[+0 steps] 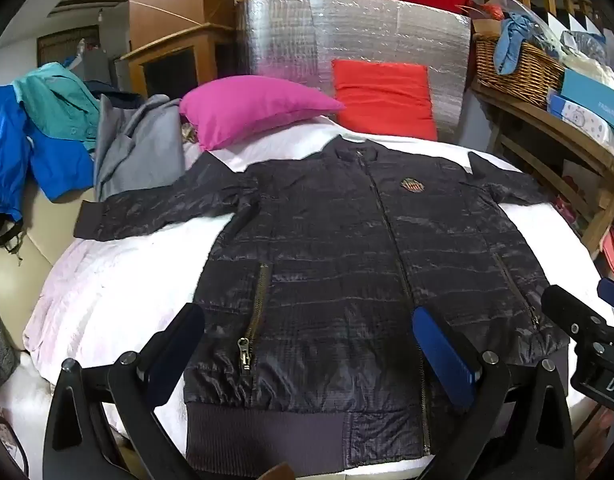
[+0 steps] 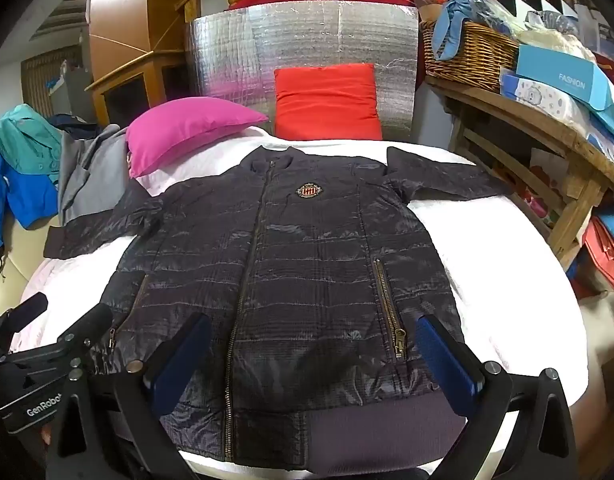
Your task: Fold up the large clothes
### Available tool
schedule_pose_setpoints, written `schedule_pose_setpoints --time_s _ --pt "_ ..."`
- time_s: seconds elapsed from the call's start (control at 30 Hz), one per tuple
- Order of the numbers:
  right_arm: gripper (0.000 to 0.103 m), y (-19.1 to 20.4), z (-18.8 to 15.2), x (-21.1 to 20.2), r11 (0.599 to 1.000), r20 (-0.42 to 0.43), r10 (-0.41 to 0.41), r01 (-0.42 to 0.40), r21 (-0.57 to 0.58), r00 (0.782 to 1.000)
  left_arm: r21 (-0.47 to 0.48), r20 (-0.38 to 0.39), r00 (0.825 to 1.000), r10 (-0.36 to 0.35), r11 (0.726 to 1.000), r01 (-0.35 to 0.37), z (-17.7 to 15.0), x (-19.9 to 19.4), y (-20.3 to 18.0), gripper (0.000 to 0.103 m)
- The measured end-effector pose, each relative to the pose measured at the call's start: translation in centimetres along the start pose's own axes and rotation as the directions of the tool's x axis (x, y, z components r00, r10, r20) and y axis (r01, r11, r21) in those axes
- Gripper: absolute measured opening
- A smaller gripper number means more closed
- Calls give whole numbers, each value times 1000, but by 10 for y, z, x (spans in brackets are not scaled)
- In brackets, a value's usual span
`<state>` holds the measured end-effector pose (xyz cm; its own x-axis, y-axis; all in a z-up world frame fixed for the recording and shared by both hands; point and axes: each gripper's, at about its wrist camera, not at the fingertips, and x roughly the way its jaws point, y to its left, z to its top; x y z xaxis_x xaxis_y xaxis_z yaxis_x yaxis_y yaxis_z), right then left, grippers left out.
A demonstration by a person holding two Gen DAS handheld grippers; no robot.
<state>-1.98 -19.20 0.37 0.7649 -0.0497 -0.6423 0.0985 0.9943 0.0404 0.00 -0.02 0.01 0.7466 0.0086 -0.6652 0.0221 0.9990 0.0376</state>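
The jacket point(image 1: 327, 260) lies flat on the bed point(image 1: 107, 280), hem nearest me, collar toward frame top; my left gripper point(image 1: 307, 344) and right gripper point(image 2: 315, 356) hover above the hem, both gaping and empty.

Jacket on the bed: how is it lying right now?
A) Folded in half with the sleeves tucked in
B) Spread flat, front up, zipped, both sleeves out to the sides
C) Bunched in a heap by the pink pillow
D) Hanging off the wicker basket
B: the dark quilted jacket lies flat on the white bedding, chest badge and closed front zipper up, sleeves spread to both sides.
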Motion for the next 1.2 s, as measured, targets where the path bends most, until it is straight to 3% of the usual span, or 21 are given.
schedule_pose_setpoints --time_s 0.13,0.23,1.2 --pt "103 1 -3 2 1000 -9 -6 6 -6 1000 7 -25 1000 -7 1000 8 1 5 -5 103" --pt "103 -2 2 0 1000 -10 -7 6 -9 1000 1 5 1000 -5 1000 5 -1 -2 -6 103" --pt "103 4 -5 5 1000 -18 -3 3 -11 1000 -2 -14 1000 -17 1000 17 -5 1 -1 103"
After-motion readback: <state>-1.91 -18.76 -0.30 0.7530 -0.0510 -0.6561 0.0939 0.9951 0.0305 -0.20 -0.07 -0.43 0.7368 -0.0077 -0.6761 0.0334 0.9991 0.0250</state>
